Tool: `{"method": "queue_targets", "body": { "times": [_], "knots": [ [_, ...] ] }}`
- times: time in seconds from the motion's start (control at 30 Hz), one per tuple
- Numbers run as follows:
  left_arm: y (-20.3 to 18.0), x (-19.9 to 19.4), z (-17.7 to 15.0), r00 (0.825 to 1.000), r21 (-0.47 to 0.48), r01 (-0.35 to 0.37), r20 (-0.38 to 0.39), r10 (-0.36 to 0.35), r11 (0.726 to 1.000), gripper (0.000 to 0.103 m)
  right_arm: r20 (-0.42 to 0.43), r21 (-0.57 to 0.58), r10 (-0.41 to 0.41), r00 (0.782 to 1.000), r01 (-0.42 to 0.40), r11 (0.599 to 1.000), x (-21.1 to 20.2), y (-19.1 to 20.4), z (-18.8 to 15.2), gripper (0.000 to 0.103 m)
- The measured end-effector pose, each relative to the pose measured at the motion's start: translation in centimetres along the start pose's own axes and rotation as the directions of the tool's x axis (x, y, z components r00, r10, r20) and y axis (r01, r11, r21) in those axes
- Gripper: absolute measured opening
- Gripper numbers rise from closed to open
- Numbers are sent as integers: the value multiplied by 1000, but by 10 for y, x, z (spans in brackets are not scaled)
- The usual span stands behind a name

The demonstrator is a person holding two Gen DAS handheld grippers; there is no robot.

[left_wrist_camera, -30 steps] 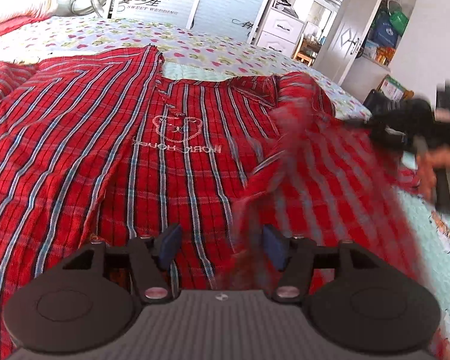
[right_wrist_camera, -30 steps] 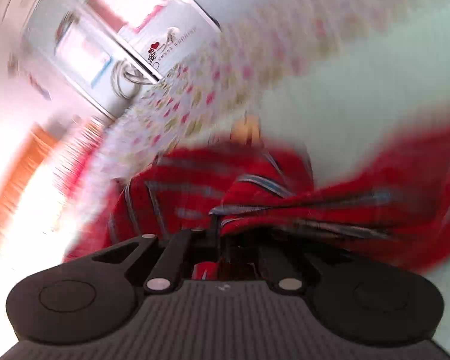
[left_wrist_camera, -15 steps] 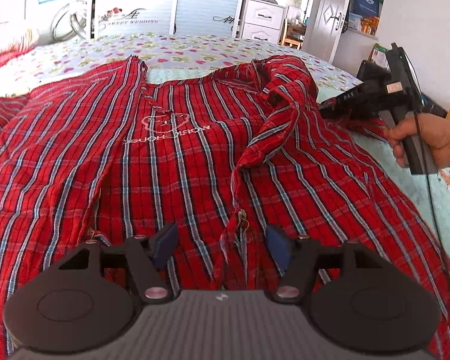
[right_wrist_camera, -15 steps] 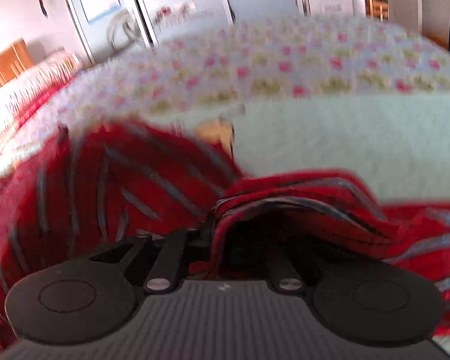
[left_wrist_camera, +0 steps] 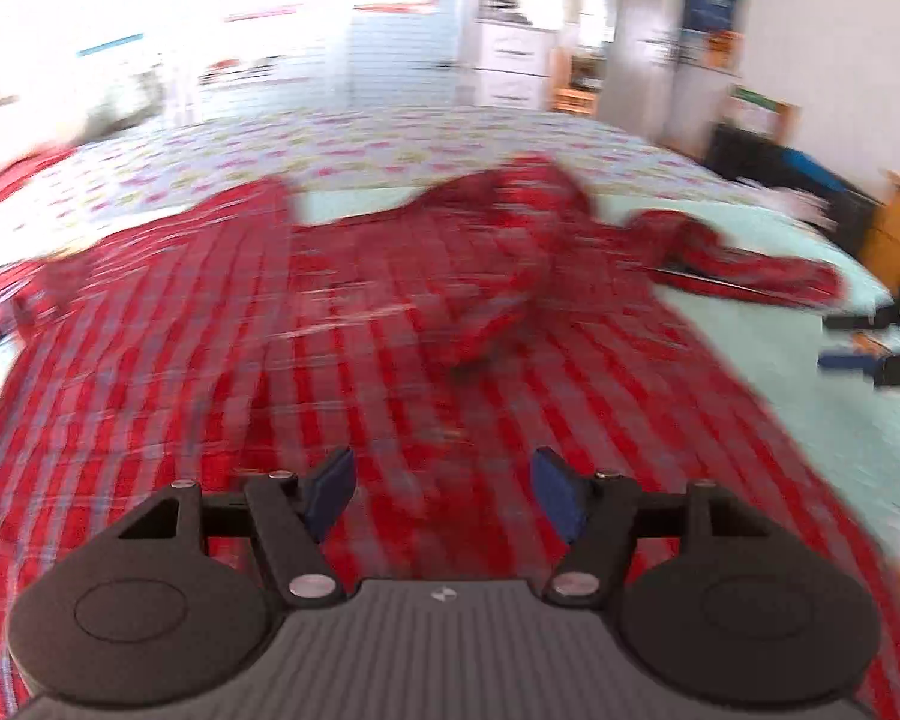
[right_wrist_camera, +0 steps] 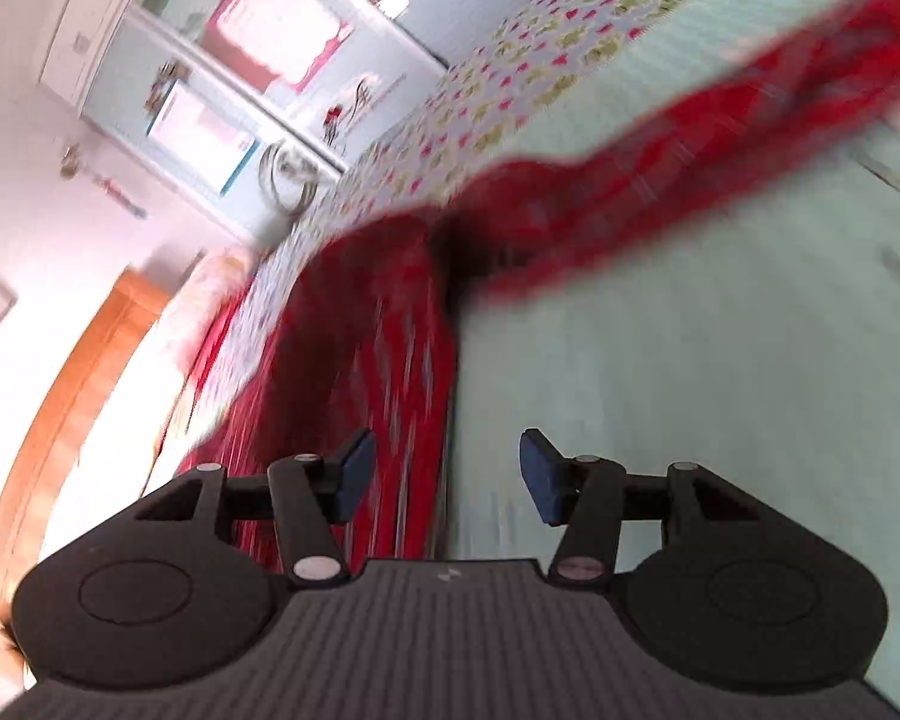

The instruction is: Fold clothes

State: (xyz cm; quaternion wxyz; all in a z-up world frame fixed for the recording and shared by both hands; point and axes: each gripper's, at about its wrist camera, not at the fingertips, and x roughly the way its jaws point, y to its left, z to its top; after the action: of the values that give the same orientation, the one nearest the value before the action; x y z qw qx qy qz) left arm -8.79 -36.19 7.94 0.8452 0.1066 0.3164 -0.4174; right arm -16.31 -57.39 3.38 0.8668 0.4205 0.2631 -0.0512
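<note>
Red plaid shirt [left_wrist_camera: 390, 324] lies spread on bed [left_wrist_camera: 750, 396]. Left gripper [left_wrist_camera: 441, 489] over its hem: jaws apart, empty. Right gripper [right_wrist_camera: 444, 474] jaws just opened, nothing between them. Any writing too blurred to read.

Shirt [left_wrist_camera: 390, 360] spread on bed [left_wrist_camera: 780, 420]; sleeve [left_wrist_camera: 750, 264] lying out to right; cabinets [left_wrist_camera: 510, 60] behind bed

Shirt [left_wrist_camera: 342, 360]: woven red plaid cloth, soft, matt, creased. Bed cover [right_wrist_camera: 690, 360]: pale mint cloth, matt, finely textured; beyond it a floral-print sheet [left_wrist_camera: 390, 138], also matt. Left hand-held gripper [left_wrist_camera: 444, 483]: black matt plastic body, ribbed top, blue pads [left_wrist_camera: 330, 486], bright metal pivot pins. Headboard [right_wrist_camera: 72, 360]: glossy orange-brown wood.
</note>
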Motion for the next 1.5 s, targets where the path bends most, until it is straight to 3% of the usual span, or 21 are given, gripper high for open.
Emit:
{"method": "queue_targets", "body": {
  "times": [0.07,0.13,0.23,0.33,0.4,0.53,0.6,0.77,0.9,0.97,1.07,1.23,1.4,1.5],
  "knots": [
    [-26,-1,1,993,52,113,-36,-111,992,67,-28,9,-33,999,33,999,-50,2,-47,54],
    [-51,3,0,975,62,215,-78,-210,975,67,-52,44,-73,996,75,996,-101,5,-96,54],
    [-83,14,-5,947,62,296,-151,-284,953,67,-73,27,-193,978,195,980,-166,35,-165,54],
    [-111,14,-13,928,74,339,-191,-320,938,67,-105,-38,-334,937,332,943,-216,72,-227,54],
    [-125,10,-20,916,70,361,-215,-339,930,67,-147,-93,-396,907,386,918,-229,98,-263,54],
    [-139,5,-38,905,71,361,-269,-330,930,67,-139,-286,-451,881,401,870,-221,141,-305,50],
    [-142,1,-48,901,60,352,-291,-321,934,67,-118,-347,-471,874,408,845,-212,149,-311,38],
    [-138,-12,-64,897,52,344,-315,-311,938,67,-118,-318,-505,855,449,835,-203,139,-318,33],
    [-138,-20,-69,896,73,345,-321,-305,936,67,-123,-215,-488,864,457,863,-217,140,-322,34],
    [-139,-21,-70,897,80,344,-323,-302,936,67,-161,-80,-440,883,433,898,-223,131,-326,34],
    [-140,-21,-70,896,78,342,-326,-301,936,67,-172,106,-384,907,405,908,-228,118,-331,34],
    [-140,-22,-71,895,84,345,-330,-301,935,67,-151,319,-344,927,375,870,-229,97,-336,27],
    [-142,-22,-73,897,106,343,-331,-292,934,67,-115,494,-301,947,317,809,-227,75,-341,1],
    [-144,-22,-73,899,107,338,-331,-287,935,68,-87,554,-294,952,291,780,-233,66,-343,0]
  ]
}}
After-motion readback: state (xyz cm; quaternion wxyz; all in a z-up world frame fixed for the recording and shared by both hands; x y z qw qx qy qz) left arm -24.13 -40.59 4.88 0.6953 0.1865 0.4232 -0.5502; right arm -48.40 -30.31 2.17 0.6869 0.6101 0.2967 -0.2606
